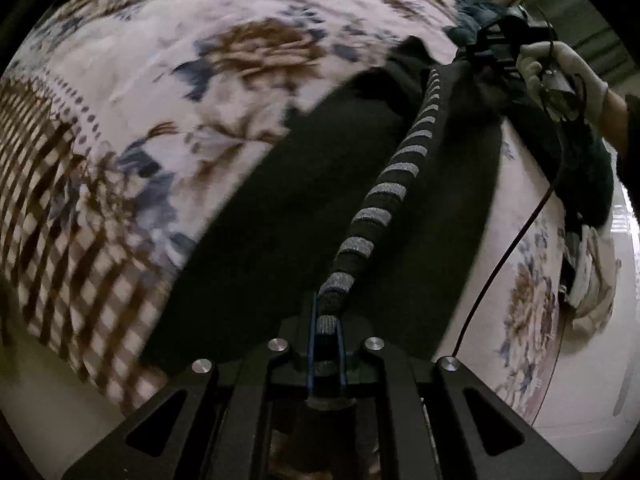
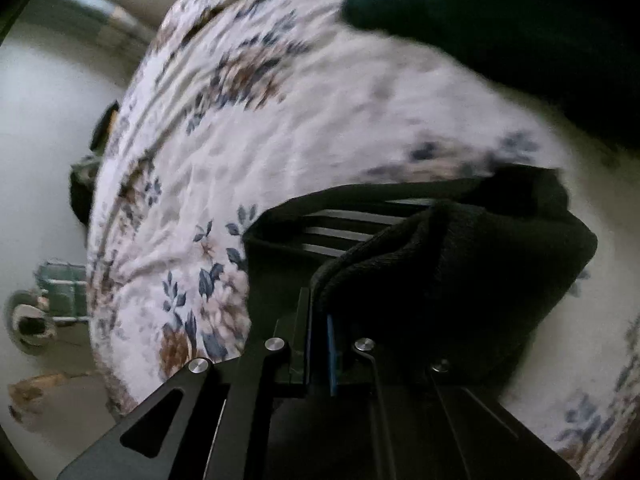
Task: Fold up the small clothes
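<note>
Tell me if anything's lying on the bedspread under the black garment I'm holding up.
Nothing visible does. Both grippers, left and right, pinch the black garment over bare floral bedspread. A dark green cloth lies off to the side.

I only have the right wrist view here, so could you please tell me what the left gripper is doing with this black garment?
Observer: The left gripper is shut on the striped waistband of the black garment.
Operator: Thank you. Is the band slack or pulled tight?
Observer: It runs taut from those jaws up to the right gripper, with the dark cloth hanging below it over the floral bedspread.
Operator: Can you see the hand on my gripper?
Observer: Yes, a white-gloved hand holds it, and a black cable trails down from it.
</note>
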Action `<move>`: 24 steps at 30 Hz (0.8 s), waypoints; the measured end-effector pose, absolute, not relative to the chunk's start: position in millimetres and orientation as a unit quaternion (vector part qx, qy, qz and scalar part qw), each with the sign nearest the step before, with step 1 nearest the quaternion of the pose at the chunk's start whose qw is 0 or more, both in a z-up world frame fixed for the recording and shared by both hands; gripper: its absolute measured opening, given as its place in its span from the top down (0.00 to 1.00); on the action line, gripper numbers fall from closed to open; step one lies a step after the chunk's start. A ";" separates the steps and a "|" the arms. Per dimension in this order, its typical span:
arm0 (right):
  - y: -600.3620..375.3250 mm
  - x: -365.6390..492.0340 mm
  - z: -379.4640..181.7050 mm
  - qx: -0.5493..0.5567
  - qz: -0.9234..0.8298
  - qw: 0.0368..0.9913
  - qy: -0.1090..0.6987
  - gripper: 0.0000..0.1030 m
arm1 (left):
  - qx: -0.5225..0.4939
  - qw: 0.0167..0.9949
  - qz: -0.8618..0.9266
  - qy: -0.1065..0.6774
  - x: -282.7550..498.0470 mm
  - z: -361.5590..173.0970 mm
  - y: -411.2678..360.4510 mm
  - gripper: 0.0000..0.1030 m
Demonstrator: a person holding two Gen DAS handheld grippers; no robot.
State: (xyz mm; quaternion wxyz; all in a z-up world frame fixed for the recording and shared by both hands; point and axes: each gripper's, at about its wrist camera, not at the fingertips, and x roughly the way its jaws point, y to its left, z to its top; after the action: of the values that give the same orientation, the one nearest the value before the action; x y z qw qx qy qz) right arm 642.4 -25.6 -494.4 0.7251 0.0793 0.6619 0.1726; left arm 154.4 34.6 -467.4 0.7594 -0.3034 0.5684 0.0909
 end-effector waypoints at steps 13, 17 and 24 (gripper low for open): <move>50.5 620.6 -538.4 0.096 0.178 0.698 0.687 0.53 | -0.405 0.674 0.110 0.608 103.5 -525.3 152.6 0.77; 22.5 545.6 -498.4 0.087 0.209 0.706 0.672 0.43 | -0.400 0.669 0.113 0.616 89.2 -516.0 175.0 0.76; -61.0 371.4 -506.5 0.107 0.154 0.667 0.721 0.43 | -0.342 0.678 0.012 0.650 124.8 -513.8 113.0 0.71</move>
State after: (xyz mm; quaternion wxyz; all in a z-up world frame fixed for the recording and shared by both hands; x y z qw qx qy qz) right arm 371.4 -61.0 -506.5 0.6674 0.1069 0.7208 0.1535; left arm 124.8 113.0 -513.8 0.6784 -0.3417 0.6503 0.0122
